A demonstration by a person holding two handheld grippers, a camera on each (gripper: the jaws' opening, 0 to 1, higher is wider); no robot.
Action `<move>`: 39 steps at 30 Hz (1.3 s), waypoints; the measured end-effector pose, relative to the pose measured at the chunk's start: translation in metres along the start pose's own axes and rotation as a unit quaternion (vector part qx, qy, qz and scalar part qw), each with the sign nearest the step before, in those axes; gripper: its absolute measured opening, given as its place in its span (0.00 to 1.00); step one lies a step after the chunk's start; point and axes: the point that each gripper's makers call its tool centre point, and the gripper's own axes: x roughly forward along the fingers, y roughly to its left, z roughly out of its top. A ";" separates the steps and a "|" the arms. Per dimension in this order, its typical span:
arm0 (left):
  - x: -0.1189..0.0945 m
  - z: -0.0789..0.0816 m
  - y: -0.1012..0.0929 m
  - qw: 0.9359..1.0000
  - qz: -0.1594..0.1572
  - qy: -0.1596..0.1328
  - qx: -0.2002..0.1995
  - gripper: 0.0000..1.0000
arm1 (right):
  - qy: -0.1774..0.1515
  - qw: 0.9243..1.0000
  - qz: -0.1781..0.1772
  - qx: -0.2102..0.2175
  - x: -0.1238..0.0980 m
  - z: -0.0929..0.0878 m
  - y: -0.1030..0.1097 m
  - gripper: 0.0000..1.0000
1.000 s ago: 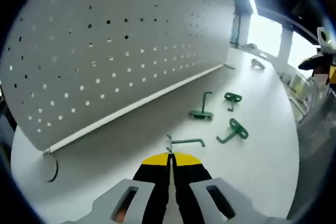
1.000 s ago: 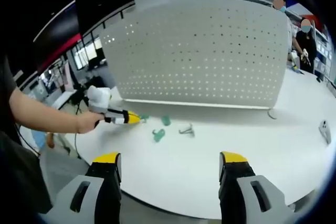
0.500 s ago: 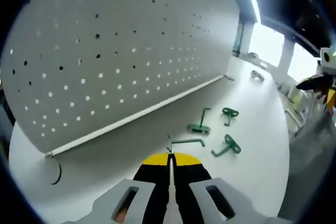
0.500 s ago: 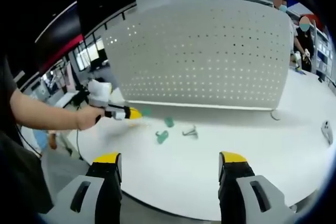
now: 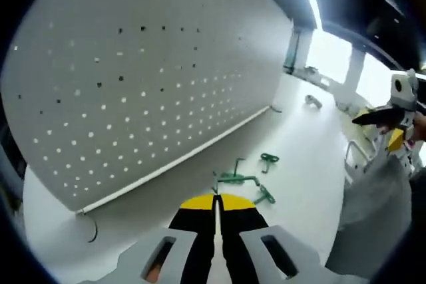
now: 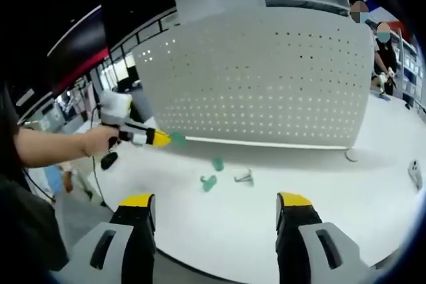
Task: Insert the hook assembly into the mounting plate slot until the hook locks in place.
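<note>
Between the pressed-together jaws of the left tool (image 5: 216, 199) sits a green wire hook (image 5: 234, 178), pinched at the yellow tips, its rod running away from the jaws and bending at the far end. From the right gripper view the same left tool (image 6: 160, 139) is held in a person's hand (image 6: 98, 141) above the near-left part of the tabletop (image 6: 313, 184), with a green piece at its tip (image 6: 178, 139). The right tool (image 6: 214, 199) has its jaws spread wide apart with nothing between them, raised over the near edge of the tabletop.

Beyond the held hook, three more green hooks lie loose on the white tabletop (image 5: 299, 184): one with a flat base (image 5: 234, 164), one with a looped plate (image 5: 269, 159) and one just beside the jaw tip (image 5: 264, 195). In the right gripper view two green pieces (image 6: 217, 163) (image 6: 208, 183) and a grey one (image 6: 243, 177) lie near one another.

Behind them a white perforated mounting plate (image 5: 133, 78) stands upright on the tabletop, its lower edge carrying a pale rail (image 5: 180, 157). The held hook is apart from the plate, not in any hole.
</note>
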 end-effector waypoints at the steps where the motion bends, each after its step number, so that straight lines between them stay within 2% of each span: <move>1: -0.004 0.005 -0.002 1.000 -0.001 -0.007 -0.004 0.01 | -0.001 1.000 0.001 -0.001 0.001 0.001 0.001 0.74; 5: -0.015 0.019 -0.011 1.000 -0.011 -0.013 -0.010 0.01 | -0.005 1.000 0.013 -0.002 0.003 0.005 0.010 0.73; 9: -0.027 0.030 -0.027 0.999 -0.028 -0.016 -0.013 0.01 | -0.017 0.999 0.027 0.017 0.003 0.013 0.018 0.73; 19: -0.041 0.031 -0.050 0.999 -0.038 0.014 -0.011 0.01 | -0.023 0.999 0.048 -0.008 0.008 0.021 0.037 0.70; 22: -0.046 0.033 -0.059 0.999 -0.051 0.018 -0.007 0.01 | -0.023 0.998 0.063 -0.019 0.011 0.023 0.048 0.67; 27: -0.055 0.038 -0.068 0.997 -0.065 0.016 -0.026 0.01 | -0.025 0.995 0.086 -0.043 0.017 0.030 0.068 0.64; 29: -0.059 0.038 -0.073 0.997 -0.073 0.026 -0.026 0.01 | -0.028 0.993 0.100 -0.057 0.019 0.034 0.078 0.63; 33: -0.067 0.030 -0.092 0.993 -0.098 0.067 -0.018 0.01 | -0.033 0.989 0.119 -0.079 0.024 0.044 0.094 0.61; 34: -0.068 0.029 -0.095 0.992 -0.100 0.070 -0.017 0.01 | -0.033 0.988 0.124 -0.083 0.026 0.045 0.098 0.61; 39: -0.071 0.021 -0.112 0.987 -0.123 0.099 -0.034 0.01 | -0.034 0.981 0.154 -0.116 0.033 0.052 0.123 0.56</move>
